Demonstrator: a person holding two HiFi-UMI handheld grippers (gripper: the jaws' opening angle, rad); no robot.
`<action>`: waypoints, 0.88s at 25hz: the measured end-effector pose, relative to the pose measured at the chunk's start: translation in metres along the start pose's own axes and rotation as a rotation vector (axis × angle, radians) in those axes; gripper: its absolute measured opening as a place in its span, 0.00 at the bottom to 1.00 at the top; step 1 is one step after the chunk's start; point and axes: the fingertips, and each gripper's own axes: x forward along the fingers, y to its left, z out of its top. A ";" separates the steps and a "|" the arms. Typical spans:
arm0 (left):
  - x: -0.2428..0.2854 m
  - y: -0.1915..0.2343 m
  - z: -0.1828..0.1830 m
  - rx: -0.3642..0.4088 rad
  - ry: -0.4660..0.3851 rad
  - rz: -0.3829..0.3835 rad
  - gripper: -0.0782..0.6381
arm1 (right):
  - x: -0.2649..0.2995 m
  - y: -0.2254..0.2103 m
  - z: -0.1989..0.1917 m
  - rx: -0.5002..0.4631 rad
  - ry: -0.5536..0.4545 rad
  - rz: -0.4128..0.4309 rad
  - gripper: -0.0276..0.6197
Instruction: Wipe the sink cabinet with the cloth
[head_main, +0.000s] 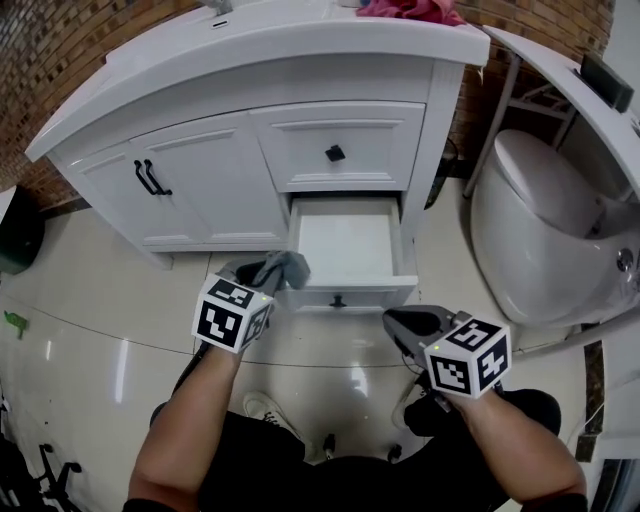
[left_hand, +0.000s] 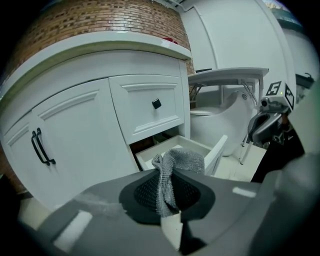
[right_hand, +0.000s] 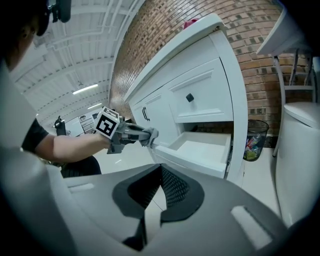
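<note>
The white sink cabinet (head_main: 215, 180) has its lower drawer (head_main: 345, 245) pulled out. My left gripper (head_main: 262, 272) is shut on a grey cloth (head_main: 283, 268), which bunches at the drawer's front left corner. In the left gripper view the cloth (left_hand: 170, 175) hangs pinched between the jaws of that gripper (left_hand: 167, 192), just before the open drawer (left_hand: 200, 150). My right gripper (head_main: 400, 322) sits lower right, short of the drawer front, shut and holding nothing. The right gripper view shows its closed jaws (right_hand: 160, 187), with the cloth (right_hand: 150, 135) at the drawer (right_hand: 200, 150) beyond.
A white toilet (head_main: 540, 230) stands right of the cabinet under a white shelf (head_main: 570, 80). A pink cloth (head_main: 410, 10) lies on the countertop. A trash bin (right_hand: 255, 137) sits between cabinet and toilet. Glossy tiled floor (head_main: 90, 290) stretches left.
</note>
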 end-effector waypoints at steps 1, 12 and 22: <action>-0.001 0.006 0.005 0.001 -0.005 -0.002 0.16 | 0.001 0.003 0.006 0.002 0.000 0.011 0.05; 0.071 -0.013 0.067 0.193 -0.004 -0.239 0.16 | 0.071 0.038 0.041 -0.153 0.169 0.126 0.05; 0.165 -0.055 0.070 0.441 0.170 -0.426 0.16 | 0.123 0.062 0.024 -0.164 0.284 0.289 0.05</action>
